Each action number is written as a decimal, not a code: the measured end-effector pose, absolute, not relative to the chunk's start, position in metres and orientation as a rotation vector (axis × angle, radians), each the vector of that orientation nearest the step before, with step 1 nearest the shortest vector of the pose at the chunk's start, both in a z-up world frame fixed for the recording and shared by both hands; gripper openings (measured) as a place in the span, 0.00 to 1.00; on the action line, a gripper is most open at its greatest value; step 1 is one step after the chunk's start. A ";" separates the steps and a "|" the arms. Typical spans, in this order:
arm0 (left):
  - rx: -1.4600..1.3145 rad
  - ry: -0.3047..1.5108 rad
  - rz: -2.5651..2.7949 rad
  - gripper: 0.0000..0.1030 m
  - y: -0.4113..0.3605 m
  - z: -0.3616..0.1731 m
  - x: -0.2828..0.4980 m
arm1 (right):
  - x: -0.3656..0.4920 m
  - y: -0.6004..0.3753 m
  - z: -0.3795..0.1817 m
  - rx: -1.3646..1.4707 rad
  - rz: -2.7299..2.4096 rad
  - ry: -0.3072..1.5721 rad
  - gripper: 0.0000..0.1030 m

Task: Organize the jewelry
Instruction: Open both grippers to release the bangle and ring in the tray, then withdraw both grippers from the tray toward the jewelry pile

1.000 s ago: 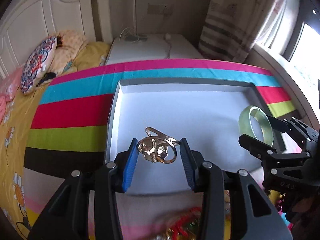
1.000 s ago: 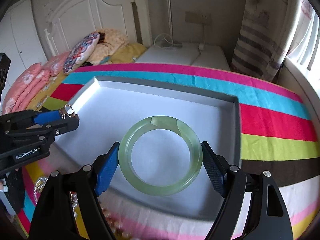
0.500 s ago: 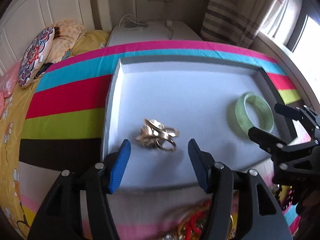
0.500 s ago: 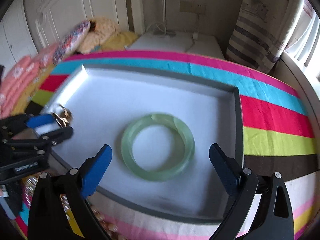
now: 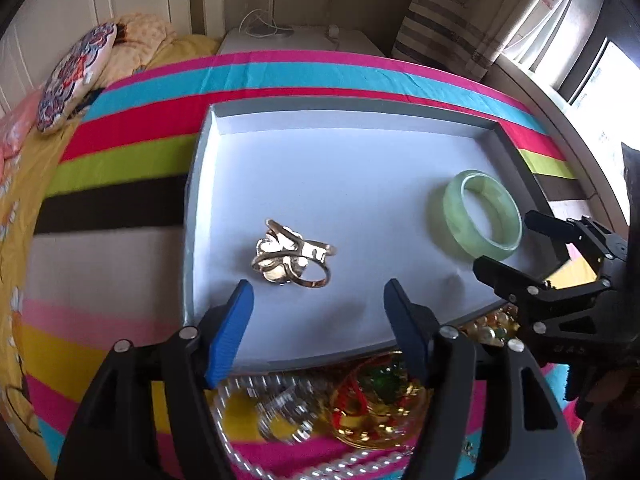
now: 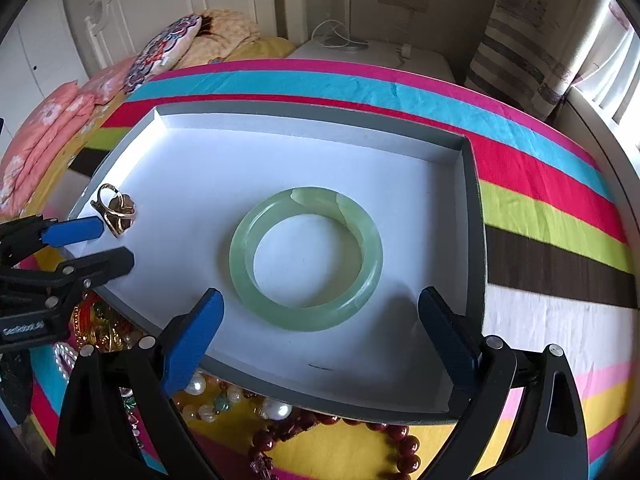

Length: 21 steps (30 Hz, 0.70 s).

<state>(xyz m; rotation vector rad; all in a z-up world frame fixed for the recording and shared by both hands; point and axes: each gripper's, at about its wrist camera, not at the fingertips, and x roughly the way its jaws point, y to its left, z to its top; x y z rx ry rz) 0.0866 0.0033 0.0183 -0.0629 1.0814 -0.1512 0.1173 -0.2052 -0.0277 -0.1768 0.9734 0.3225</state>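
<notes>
Loose heap of pearl strands and red beads [image 6: 280,432] at 6 o'clock, on striped bedspread [image 6: 560,208]. Left hand-held gripper [image 5: 318,292] jaws opening, nothing between; gold flower-shaped ring [image 5: 290,258] just beyond, at 12. Right hand-held gripper [image 6: 320,304] spread wide, empty; pale green jade bangle [image 6: 306,258] flat in shallow grey tray [image 6: 474,220].
</notes>
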 end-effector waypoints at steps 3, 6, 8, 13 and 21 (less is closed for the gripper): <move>-0.056 1.083 -0.141 0.68 0.000 0.019 0.070 | 0.100 -0.209 -0.024 -0.168 0.340 0.965 0.91; -0.034 1.000 -0.099 0.72 0.002 0.029 0.049 | 0.064 -0.221 -0.004 -0.152 0.346 0.836 0.91; -0.045 0.875 -0.103 0.82 0.009 0.046 0.018 | 0.032 -0.233 0.006 -0.135 0.385 0.772 0.91; -0.103 0.692 -0.062 0.98 0.033 0.059 -0.049 | -0.025 -0.248 -0.003 -0.187 0.462 0.728 0.91; -0.090 0.675 0.020 0.98 0.052 0.029 -0.080 | -0.043 -0.237 -0.028 -0.248 0.488 0.777 0.63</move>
